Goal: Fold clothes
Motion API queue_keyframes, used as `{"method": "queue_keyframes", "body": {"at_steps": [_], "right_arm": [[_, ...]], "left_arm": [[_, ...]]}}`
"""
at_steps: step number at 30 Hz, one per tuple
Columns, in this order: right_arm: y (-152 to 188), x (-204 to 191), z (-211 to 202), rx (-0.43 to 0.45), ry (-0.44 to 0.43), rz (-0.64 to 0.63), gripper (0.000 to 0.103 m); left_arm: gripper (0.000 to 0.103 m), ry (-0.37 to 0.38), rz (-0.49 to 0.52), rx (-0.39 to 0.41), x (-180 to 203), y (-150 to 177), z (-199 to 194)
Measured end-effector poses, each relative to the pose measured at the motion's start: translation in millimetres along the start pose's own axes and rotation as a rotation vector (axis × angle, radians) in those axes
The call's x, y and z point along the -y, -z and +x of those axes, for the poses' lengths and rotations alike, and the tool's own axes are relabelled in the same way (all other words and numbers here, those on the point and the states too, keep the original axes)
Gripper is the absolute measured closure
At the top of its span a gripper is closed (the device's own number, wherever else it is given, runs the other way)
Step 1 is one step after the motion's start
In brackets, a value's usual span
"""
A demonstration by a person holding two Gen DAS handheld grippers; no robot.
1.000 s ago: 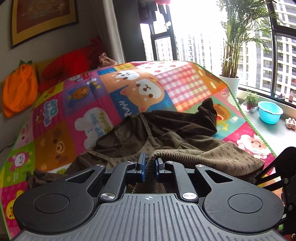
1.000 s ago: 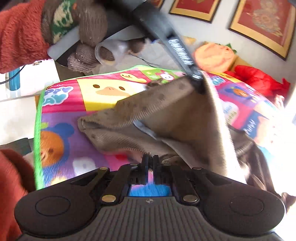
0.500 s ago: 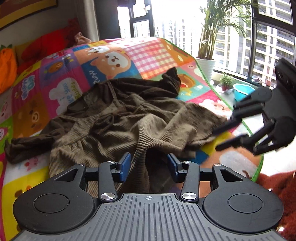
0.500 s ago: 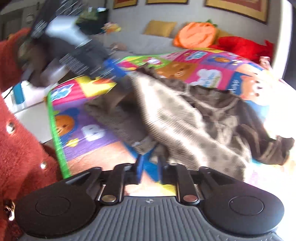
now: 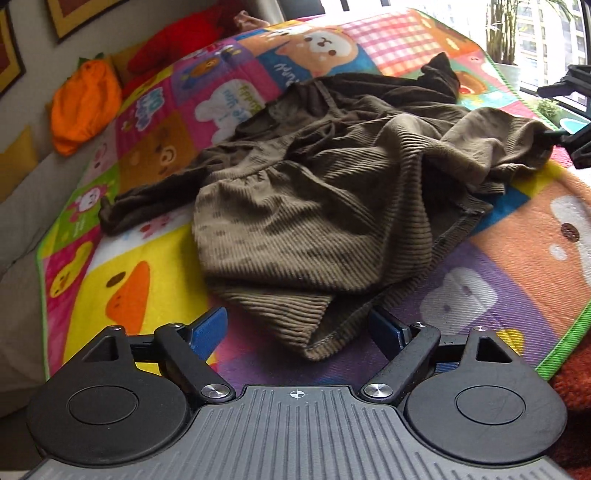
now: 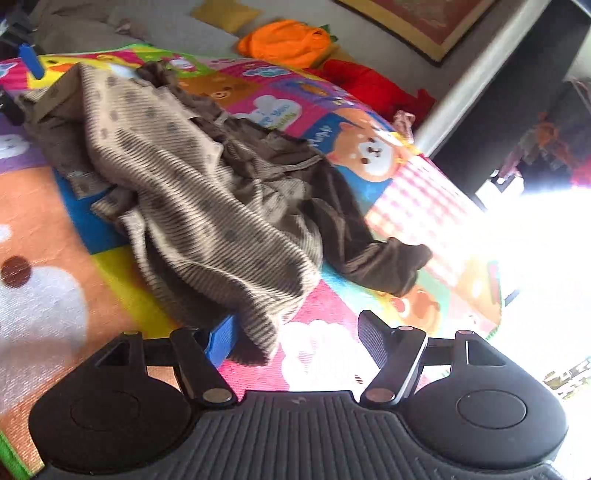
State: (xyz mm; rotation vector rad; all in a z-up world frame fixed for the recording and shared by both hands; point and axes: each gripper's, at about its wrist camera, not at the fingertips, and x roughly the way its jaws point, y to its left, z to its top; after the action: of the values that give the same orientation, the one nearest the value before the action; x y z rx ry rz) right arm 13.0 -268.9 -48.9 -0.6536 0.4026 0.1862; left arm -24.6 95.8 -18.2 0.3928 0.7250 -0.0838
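A brown corduroy garment lies crumpled on the colourful play mat. My left gripper hovers low over the garment's near corner. Its jaws are opening, and the corner lies loose between the blue pads, which do not press on it. In the right wrist view the same garment spreads across the mat. My right gripper is also opening. The hem tip hangs by its left pad, ungripped. The right gripper also shows at the left view's right edge.
An orange pumpkin cushion and a red cushion sit at the back by the wall. The mat's green border runs near a person's red sleeve. A potted plant stands by the bright window.
Both grippers were shut on the garment's edge, holding it up. They have since opened and let go, and sunk toward the mat. The garment has dropped and spread out.
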Motion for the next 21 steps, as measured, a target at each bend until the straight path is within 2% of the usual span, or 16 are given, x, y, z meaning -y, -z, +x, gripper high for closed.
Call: {"method": "queue_keyframes", "body": {"at_steps": [2,5,8,13,14,18,21], "right_arm": [[1.4,17.0,-2.9,0.002,0.073,0.098,0.033],[9.9,33.0,-3.8,-0.029,0.166,0.133,0.033],[21.5,39.5,-4.7,-0.071,0.187,0.146,0.033],[42.4,45.5,-13.2,-0.121,0.168,0.203,0.033],[45.9,47.1,-16.0,-0.12,0.16,0.218,0.033],[46.7,49.7,-25.5,-0.081,0.107,0.258,0.029],[39.3,46.1,-26.0,-0.053,0.096,0.244,0.028]], "left_arm": [[0.013,-0.079,-0.023,0.0,-10.5,5.4,-4.6],[0.009,-0.149,-0.08,-0.011,-28.9,14.4,-12.7],[0.008,-0.192,-0.101,-0.024,-40.0,19.7,-20.0],[0.008,-0.24,-0.126,-0.041,-52.8,26.6,-33.0],[0.008,-0.234,-0.135,-0.038,-54.4,27.8,-36.7],[0.006,-0.063,-0.152,0.012,-48.3,26.5,-43.2],[0.006,-0.041,-0.089,0.019,-26.4,17.3,-33.0]]}}
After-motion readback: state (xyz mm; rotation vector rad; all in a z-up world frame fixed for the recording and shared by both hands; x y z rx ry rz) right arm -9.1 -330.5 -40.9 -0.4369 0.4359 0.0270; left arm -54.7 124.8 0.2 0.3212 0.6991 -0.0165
